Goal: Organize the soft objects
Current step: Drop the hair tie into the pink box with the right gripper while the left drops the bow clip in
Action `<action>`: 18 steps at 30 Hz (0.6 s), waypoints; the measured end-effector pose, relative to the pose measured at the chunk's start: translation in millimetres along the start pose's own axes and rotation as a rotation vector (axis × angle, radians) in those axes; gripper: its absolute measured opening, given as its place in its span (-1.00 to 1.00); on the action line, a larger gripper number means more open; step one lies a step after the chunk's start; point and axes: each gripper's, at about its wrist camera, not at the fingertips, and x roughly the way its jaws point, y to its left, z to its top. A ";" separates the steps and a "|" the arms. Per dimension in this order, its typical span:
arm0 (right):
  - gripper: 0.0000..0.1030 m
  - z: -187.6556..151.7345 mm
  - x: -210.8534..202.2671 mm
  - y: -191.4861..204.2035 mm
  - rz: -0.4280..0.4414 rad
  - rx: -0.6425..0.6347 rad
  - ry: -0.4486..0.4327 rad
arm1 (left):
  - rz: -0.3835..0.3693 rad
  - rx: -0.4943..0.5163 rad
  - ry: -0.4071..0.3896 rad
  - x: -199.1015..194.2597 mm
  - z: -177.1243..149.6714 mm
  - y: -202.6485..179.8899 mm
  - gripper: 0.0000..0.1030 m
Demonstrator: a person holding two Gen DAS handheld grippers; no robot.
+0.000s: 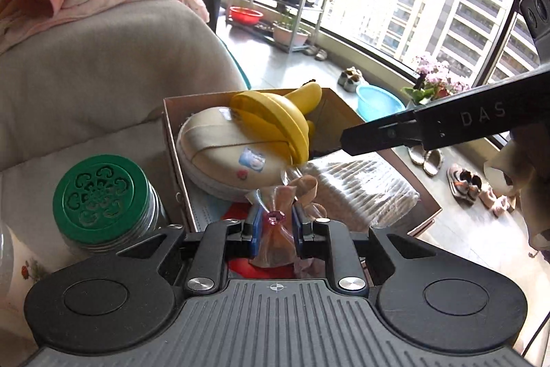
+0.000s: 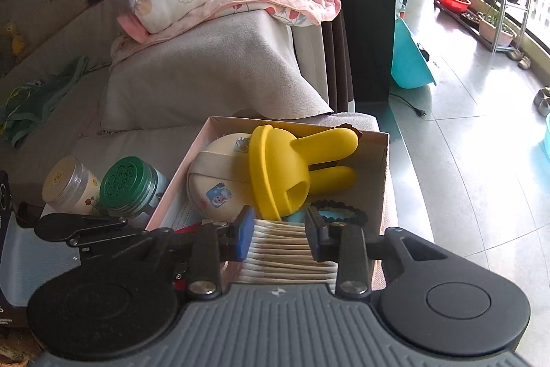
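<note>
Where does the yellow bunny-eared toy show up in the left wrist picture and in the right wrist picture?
Left wrist view: yellow bunny-eared toy sits upper centre, in the cardboard box, leaning on the round cream case.
Right wrist view: toy lies centre, in the same box, ears pointing right.
Shared landmark: green-lidded jar, left of the box.

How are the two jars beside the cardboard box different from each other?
The jar nearer the box has a dark green lid with a cut-out flower pattern; the farther jar has a pale cream lid with small printed marks. The green-lidded jar's wall looks bluish clear, while the cream-lidded jar's is whitish with a small flower print. Both are round, lean towards the camera and stand side by side.
</note>
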 end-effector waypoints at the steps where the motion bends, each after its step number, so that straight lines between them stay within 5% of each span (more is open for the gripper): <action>1: -0.19 -3.8 -5.8 0.8 0.006 -0.006 -0.007 | -0.002 -0.012 -0.012 -5.4 -0.7 2.5 -0.61; 9: -0.17 -36.6 2.3 10.6 -0.051 -0.049 0.000 | 0.008 0.039 0.058 11.0 -10.0 -7.3 -0.59; 12: -0.17 -40.6 6.7 14.6 -0.107 -0.069 -0.048 | 0.066 0.072 0.047 11.5 -10.0 -11.1 -0.54; 18: -0.04 -42.8 10.4 18.0 -0.121 -0.089 -0.075 | 0.022 0.049 -0.027 -27.1 -16.4 -4.6 -0.55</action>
